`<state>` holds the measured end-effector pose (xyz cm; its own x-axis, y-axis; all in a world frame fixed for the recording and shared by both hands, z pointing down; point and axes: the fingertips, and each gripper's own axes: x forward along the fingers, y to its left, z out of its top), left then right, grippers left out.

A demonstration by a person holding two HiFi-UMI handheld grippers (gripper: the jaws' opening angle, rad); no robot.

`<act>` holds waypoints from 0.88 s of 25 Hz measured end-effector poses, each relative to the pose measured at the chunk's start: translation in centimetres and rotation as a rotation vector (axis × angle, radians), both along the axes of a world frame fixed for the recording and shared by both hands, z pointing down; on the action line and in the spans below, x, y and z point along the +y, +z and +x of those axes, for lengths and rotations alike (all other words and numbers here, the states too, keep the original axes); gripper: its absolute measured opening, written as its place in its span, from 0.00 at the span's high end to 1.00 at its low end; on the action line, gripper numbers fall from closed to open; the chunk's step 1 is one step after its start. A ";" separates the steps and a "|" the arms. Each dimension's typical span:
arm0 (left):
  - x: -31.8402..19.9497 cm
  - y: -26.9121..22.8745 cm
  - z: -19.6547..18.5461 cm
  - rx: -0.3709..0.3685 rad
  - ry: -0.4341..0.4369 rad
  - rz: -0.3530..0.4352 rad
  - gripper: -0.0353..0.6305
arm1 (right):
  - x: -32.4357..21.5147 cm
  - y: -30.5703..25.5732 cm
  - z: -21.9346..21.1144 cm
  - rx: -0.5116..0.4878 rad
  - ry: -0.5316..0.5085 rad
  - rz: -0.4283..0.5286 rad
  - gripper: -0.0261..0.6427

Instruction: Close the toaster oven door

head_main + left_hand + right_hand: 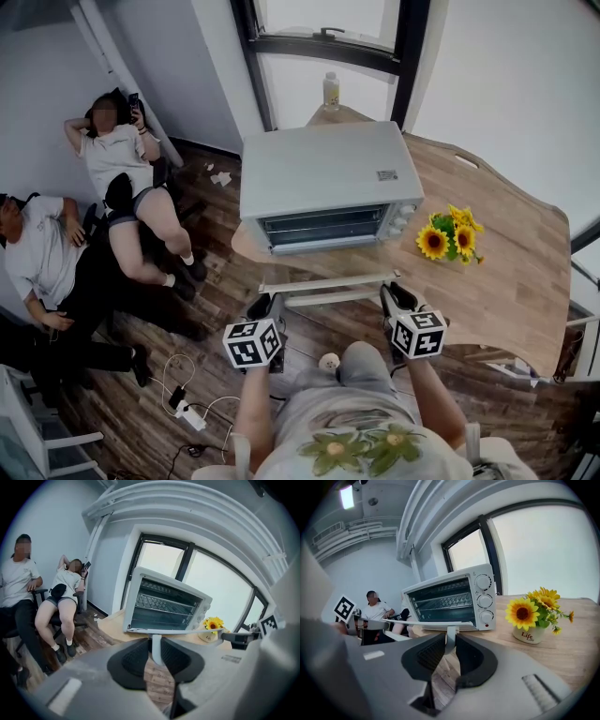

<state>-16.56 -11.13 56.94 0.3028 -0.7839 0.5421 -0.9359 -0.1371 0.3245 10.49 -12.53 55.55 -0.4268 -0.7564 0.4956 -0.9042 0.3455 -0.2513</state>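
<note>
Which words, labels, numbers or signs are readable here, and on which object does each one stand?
"Life", written twice: on the white flower pot.
Small label on the toaster oven top: too small to read.
Markings round the dials: too small to read.
Bottle label: blurred.
Square patterns on the left tool's cube and the right tool's cube: no words.
</note>
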 end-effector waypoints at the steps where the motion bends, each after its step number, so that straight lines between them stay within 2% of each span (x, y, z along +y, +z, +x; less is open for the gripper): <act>1: -0.1 -0.1 0.0 0.001 0.000 0.002 0.80 | -0.1 -0.1 0.0 -0.001 0.001 0.003 0.85; 22: -1.5 -2.2 -0.3 0.041 -0.014 0.043 0.80 | -1.5 -2.2 -0.2 -0.010 0.017 0.024 0.85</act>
